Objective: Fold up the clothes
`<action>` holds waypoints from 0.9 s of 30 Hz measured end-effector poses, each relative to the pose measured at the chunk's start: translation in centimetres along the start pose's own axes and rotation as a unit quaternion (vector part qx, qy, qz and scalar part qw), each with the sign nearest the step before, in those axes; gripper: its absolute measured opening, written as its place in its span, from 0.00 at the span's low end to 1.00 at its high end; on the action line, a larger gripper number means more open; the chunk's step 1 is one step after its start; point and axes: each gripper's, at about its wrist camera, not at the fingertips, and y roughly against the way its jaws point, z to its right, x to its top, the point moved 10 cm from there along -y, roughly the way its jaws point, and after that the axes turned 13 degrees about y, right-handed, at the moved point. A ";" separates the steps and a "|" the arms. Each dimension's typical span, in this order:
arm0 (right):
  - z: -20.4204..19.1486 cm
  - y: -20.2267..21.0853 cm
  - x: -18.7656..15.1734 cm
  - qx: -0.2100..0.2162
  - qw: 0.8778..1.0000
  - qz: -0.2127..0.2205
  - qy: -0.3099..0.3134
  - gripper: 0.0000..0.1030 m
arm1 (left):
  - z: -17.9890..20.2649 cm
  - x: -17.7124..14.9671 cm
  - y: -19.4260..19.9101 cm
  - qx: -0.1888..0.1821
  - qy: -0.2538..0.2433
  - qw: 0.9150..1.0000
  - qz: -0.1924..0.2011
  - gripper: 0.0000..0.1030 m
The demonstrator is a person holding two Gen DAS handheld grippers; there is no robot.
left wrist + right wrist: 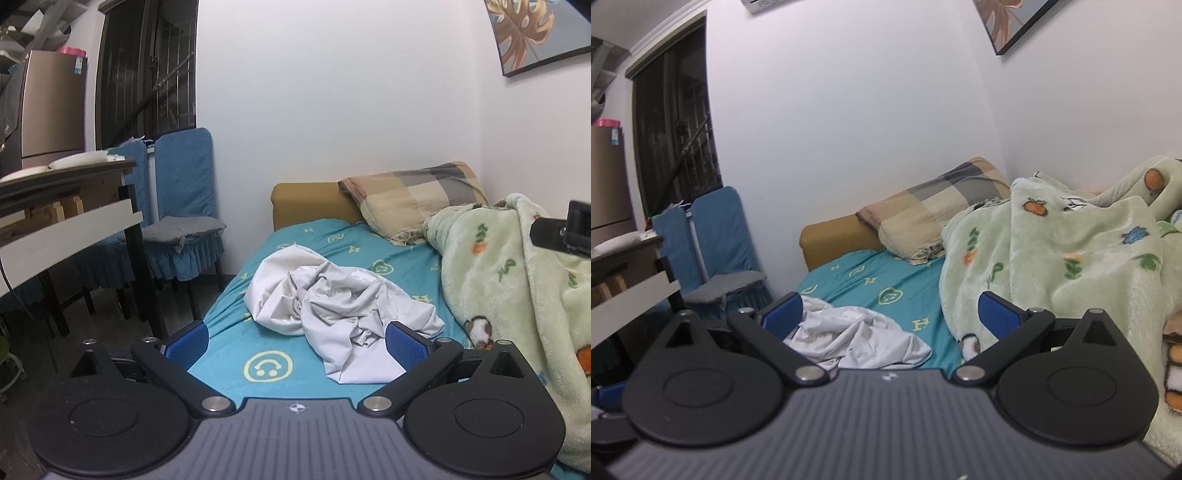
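Observation:
A crumpled white garment [332, 302] lies in a heap on the teal bed sheet [229, 354]. My left gripper [295, 341] is open and empty, held just in front of the heap's near edge. The garment also shows in the right wrist view [857, 339], low and left of centre. My right gripper [890, 314] is open and empty, above the bed to the right of the garment, with its right finger in front of the green blanket. Part of the right gripper's body [565, 229] shows at the right edge of the left wrist view.
A green fleece blanket [517, 288] is piled along the bed's right side. A plaid pillow [413, 195] leans on the yellow headboard [310, 203]. Blue-covered chairs [177, 206] and a table [66, 206] with plates stand left of the bed.

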 end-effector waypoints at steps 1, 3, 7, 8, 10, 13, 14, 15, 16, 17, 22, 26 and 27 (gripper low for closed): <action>0.2 0.0 0.2 -0.003 1.000 0.001 -0.004 1.00 | 0.2 0.2 0.0 0.000 -0.003 1.000 -0.002 1.00; 0.5 0.0 0.7 -0.008 1.000 0.003 -0.012 1.00 | 0.6 0.8 -0.1 0.002 -0.007 1.000 -0.006 1.00; 1.3 -0.3 2.3 -0.016 1.000 0.005 -0.025 1.00 | 1.3 2.2 -0.5 0.007 -0.009 1.000 -0.024 1.00; 1.3 -0.3 2.7 -0.016 0.999 0.008 -0.027 1.00 | 1.6 2.7 -0.7 0.007 -0.011 1.000 -0.027 1.00; 1.3 -0.2 3.7 -0.014 0.999 0.015 -0.030 1.00 | 2.0 3.7 -1.0 0.006 -0.015 0.999 -0.031 1.00; 1.1 -0.4 5.0 -0.006 0.999 0.027 -0.028 1.00 | 3.1 5.1 -1.7 -0.001 -0.026 0.999 -0.038 1.00; 1.2 -0.6 5.3 -0.005 0.999 0.030 -0.026 1.00 | 3.5 5.5 -2.0 -0.006 -0.026 0.999 -0.043 1.00; 1.3 -0.9 5.5 -0.006 0.999 0.031 -0.026 1.00 | 3.9 5.9 -2.3 -0.011 -0.026 0.998 -0.047 1.00; 1.5 -1.4 5.6 -0.007 0.999 0.028 -0.027 1.00 | 4.4 6.0 -2.8 -0.017 -0.028 0.998 -0.052 1.00; 1.6 -2.0 5.6 -0.006 0.999 0.022 -0.030 1.00 | 4.8 6.1 -3.4 -0.022 -0.032 0.998 -0.056 1.00; 2.7 -5.3 4.7 -0.008 0.999 -0.003 -0.034 1.00 | 6.7 4.5 -8.1 -0.056 -0.057 0.993 -0.083 0.99; 2.7 -8.4 0.9 0.014 0.998 -0.041 -0.051 1.00 | 6.1 1.1 -14.9 -0.055 -0.043 0.989 -0.128 0.96; 2.5 -9.1 -0.4 0.018 0.997 -0.054 -0.052 1.00 | 5.8 0.1 -16.8 -0.056 -0.042 0.988 -0.139 0.95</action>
